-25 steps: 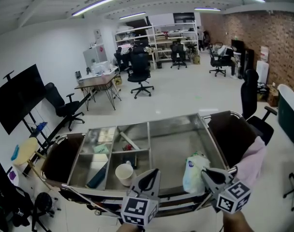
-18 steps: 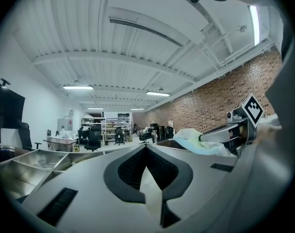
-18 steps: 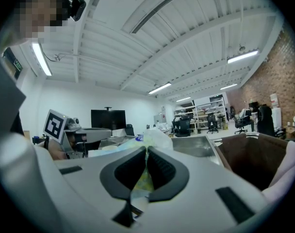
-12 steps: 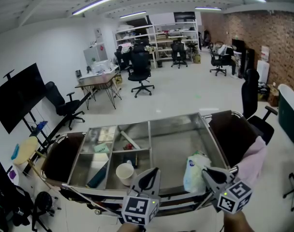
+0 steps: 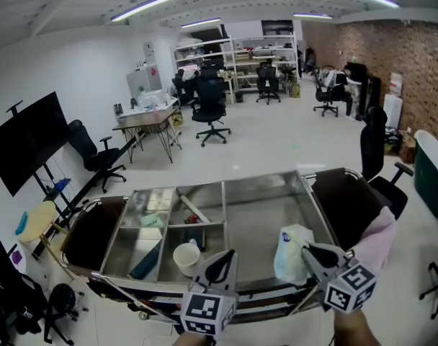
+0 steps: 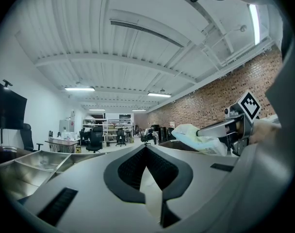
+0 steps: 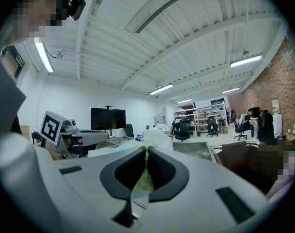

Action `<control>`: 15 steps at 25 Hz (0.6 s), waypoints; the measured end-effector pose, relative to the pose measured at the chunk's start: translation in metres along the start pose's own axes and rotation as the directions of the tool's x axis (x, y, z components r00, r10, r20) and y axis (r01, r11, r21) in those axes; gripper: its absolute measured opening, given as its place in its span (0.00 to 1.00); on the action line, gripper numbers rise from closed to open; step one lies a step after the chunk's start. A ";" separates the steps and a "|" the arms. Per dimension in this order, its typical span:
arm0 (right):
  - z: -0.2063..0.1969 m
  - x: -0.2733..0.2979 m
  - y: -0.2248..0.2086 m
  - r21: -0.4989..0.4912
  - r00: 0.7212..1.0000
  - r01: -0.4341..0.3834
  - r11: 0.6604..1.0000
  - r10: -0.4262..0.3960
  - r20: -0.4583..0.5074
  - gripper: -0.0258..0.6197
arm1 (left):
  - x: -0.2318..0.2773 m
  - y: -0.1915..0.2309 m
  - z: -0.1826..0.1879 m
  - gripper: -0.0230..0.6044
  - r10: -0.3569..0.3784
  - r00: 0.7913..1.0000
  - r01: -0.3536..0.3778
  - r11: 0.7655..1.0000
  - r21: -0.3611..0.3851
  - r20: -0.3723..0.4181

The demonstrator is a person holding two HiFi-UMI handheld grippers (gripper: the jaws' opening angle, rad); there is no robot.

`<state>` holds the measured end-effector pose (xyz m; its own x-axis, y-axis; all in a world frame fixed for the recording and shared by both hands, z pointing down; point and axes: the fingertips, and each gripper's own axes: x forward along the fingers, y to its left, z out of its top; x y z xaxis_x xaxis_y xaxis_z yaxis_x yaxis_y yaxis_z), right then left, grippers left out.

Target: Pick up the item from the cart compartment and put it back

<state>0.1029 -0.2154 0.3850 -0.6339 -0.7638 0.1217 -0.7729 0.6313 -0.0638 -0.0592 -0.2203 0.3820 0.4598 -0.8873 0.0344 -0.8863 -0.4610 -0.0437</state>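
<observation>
Our right hand-held gripper (image 7: 146, 150) is clamped on the white plastic bag (image 5: 287, 256) (thin film, slips easily), so we lift slowly. Our left hand-held gripper (image 6: 146, 147) hangs closed, empty.

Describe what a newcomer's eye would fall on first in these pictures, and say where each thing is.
The pale plastic bag stands out first, pinched in the shut right tongs at the near side of the large right compartment of the steel cart. Next comes the white paper cup in a small near compartment to the bag's left, just beyond the shut, empty left tongs.
</observation>
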 end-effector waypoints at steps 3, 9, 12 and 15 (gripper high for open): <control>0.006 0.011 0.000 -0.019 1.000 0.000 1.000 -0.001 -0.008 0.08 | -0.001 0.000 0.001 0.04 0.002 1.000 -0.002 1.000 0.000 -0.003; 0.009 0.038 0.001 -0.115 0.998 -0.018 0.993 0.011 -0.059 0.08 | -0.001 -0.003 0.001 0.04 -0.003 1.000 0.003 0.999 0.035 -0.001; 0.010 0.048 -0.002 -0.153 0.996 -0.023 0.988 0.010 -0.090 0.08 | -0.003 -0.007 0.001 0.04 -0.008 1.000 0.008 0.999 0.031 -0.002; 0.012 0.064 -0.006 -0.182 0.993 -0.029 0.983 0.008 -0.116 0.08 | -0.003 -0.010 0.004 0.04 -0.018 1.000 0.018 1.000 0.021 -0.001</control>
<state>0.0669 -0.2696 0.3812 -0.6322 -0.7382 0.2352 -0.7363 0.6669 0.1143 -0.0516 -0.2136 0.3787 0.4757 -0.8789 0.0359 -0.8766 -0.4770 -0.0640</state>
